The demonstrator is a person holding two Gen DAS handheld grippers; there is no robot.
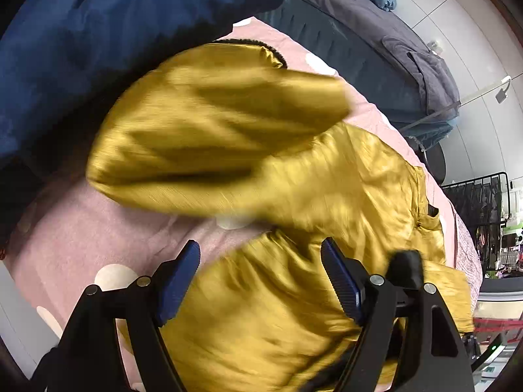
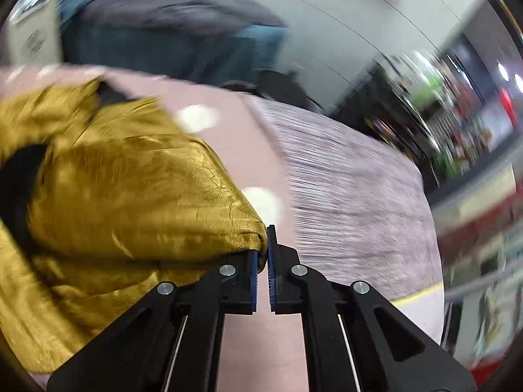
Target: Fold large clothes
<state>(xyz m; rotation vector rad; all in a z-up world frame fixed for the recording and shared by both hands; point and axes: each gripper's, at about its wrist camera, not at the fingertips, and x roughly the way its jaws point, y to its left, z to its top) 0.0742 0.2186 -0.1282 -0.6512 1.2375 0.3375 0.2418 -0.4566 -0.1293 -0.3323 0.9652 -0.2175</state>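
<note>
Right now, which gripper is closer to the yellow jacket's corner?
Right. The right gripper is shut on the jacket corner. The left gripper hangs open above another part of the jacket, gripping nothing.

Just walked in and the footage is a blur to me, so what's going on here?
A person with a handheld gripper in each hand is folding a mustard-yellow padded jacket on a pink polka-dot bedspread. The right gripper is shut on a pinched corner of the jacket. The left gripper is open above another part of it, gripping nothing. A dark blue garment lies beside it.
</note>
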